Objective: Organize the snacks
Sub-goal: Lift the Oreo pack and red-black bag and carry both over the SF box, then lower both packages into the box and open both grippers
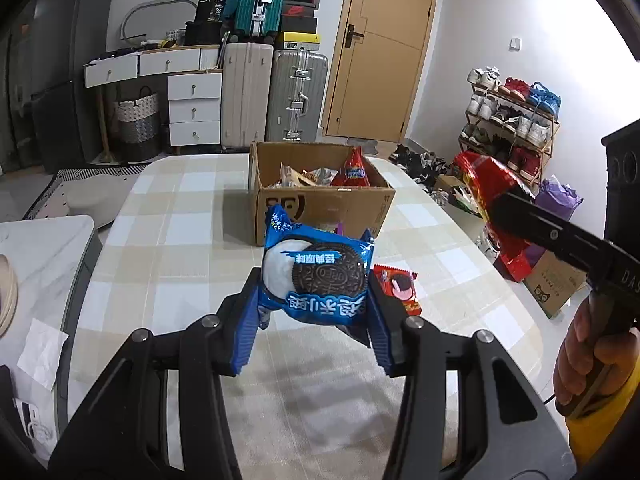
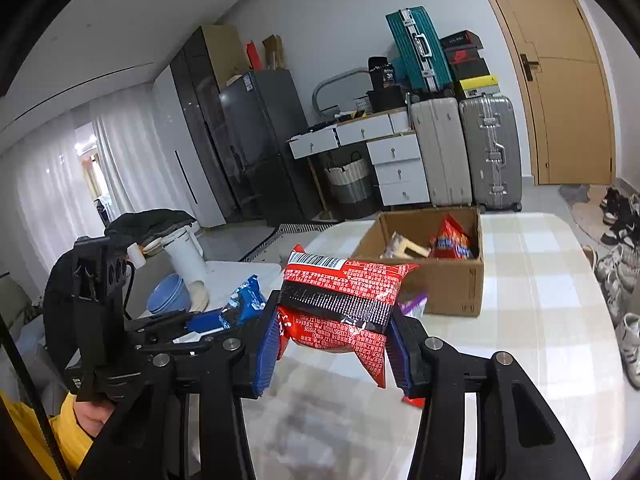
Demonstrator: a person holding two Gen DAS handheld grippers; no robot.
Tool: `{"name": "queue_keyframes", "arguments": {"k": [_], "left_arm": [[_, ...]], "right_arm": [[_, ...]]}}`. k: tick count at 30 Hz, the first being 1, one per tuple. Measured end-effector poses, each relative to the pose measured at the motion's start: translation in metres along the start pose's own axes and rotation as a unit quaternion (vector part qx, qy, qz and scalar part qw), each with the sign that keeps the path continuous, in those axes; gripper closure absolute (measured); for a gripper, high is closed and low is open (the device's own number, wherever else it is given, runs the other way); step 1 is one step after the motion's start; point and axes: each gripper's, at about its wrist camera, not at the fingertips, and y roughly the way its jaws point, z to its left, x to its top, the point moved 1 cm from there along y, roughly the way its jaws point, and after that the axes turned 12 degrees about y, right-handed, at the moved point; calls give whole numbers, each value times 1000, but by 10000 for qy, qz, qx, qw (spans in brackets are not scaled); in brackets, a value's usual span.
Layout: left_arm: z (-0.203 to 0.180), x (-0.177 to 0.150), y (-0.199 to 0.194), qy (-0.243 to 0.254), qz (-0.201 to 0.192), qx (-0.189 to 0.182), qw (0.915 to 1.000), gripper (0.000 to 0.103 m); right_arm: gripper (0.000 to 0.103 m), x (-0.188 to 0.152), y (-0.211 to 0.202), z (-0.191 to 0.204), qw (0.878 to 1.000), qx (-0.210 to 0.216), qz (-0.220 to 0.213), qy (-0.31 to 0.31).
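- Blue Oreo packet (image 1: 316,280) sits pinched between the blue pads of the left claw (image 1: 314,312), held up above the tabletop (image 1: 192,216), printed face toward the camera and upside down.
- Checked cream-and-grey cloth covers the tabletop, which carries the cardboard box (image 1: 320,204) farther back.
- Inside the box lie several snacks, among them a red triangular bag (image 1: 354,170) leaning against the right wall and pale wrappers on the left.
- Just right of the left claw, a small red packet with a cartoon face (image 1: 400,286) lies flat on the tabletop.
- Farther right, the right claw (image 2: 332,332) is clamped on a red snack bag (image 2: 344,296), barcode side up, lifted clear of the tabletop; the box stands beyond it to the right.
- At the right edge of the left view, a hand (image 1: 592,368) with a yellow sleeve grips the right claw's handle.
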Motion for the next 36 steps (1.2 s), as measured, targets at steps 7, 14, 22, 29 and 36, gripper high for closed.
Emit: {"name": "queue_keyframes", "arguments": {"k": [7, 14, 22, 29, 36], "left_arm": [[11, 24, -10, -3, -156, -37, 9999, 59], [21, 69, -5, 131, -290, -37, 9995, 59], [31, 128, 33, 244, -260, -37, 9994, 59], [41, 172, 95, 309, -129, 85, 9994, 59], [57, 201, 173, 85, 120, -7, 9999, 59]], "right_arm": [[56, 34, 5, 1, 9999, 48, -79, -67], [56, 80, 12, 0, 9994, 104, -233, -229], [56, 131, 35, -10, 9992, 103, -257, -300], [56, 168, 71, -35, 9997, -8, -161, -183], [56, 196, 122, -74, 9992, -357, 108, -118]]}}
